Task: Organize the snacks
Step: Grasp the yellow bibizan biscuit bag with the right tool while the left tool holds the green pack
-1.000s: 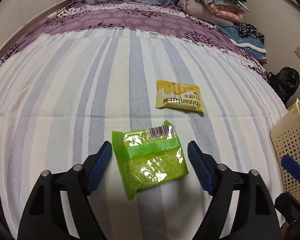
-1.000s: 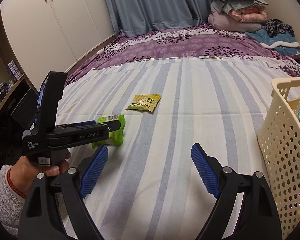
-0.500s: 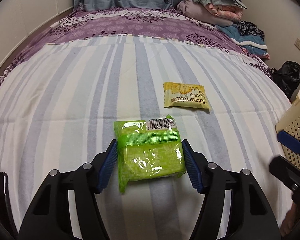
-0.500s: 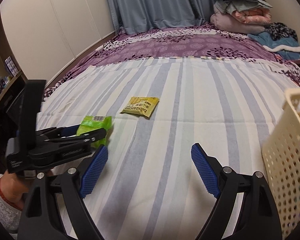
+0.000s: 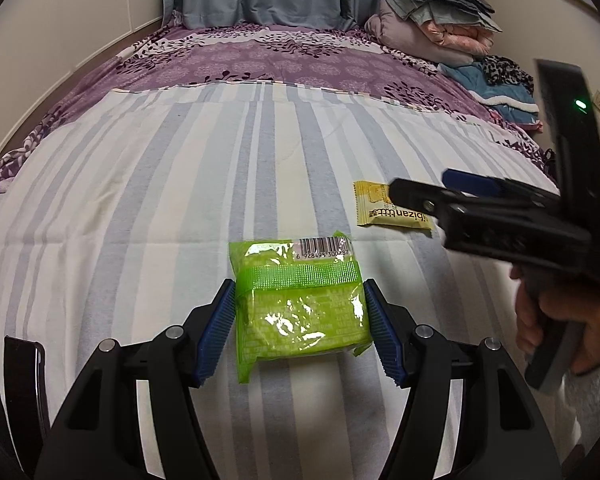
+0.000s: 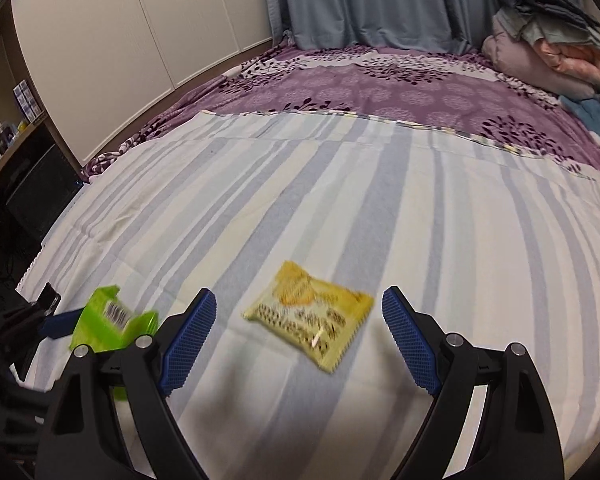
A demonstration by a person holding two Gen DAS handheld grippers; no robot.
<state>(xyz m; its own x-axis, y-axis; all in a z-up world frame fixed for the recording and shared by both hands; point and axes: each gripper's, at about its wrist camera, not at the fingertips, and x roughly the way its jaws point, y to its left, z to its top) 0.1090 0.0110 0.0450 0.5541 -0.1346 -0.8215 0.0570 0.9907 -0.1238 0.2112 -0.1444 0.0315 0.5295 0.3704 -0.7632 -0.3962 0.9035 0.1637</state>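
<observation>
A green snack packet (image 5: pixel 296 320) with a barcode sits between the blue pads of my left gripper (image 5: pixel 300 288), which is shut on its two sides just above the striped sheet (image 5: pixel 140 200). The same packet (image 6: pixel 104 324) shows at the lower left of the right wrist view. A yellow snack packet (image 6: pixel 312 316) lies flat on the sheet. My right gripper (image 6: pixel 299 294) hovers open over it, with the packet between the spread fingers and touching neither. From the left wrist view, that gripper (image 5: pixel 420 186) partly hides the yellow packet (image 5: pixel 384 216).
A hand (image 5: pixel 560 320) holds the right gripper at the right edge. Folded bedding (image 5: pixel 432 20) is stacked at the bed's far right, on a purple floral cover (image 5: pixel 300 60). White wardrobe doors (image 6: pixel 120 40) and a dark desk (image 6: pixel 28 184) flank the bed's left side.
My left jaws closed onto the green packet and rose a little with it. My right gripper swung left from beside the cream basket to above the yellow packet; the basket left its view.
</observation>
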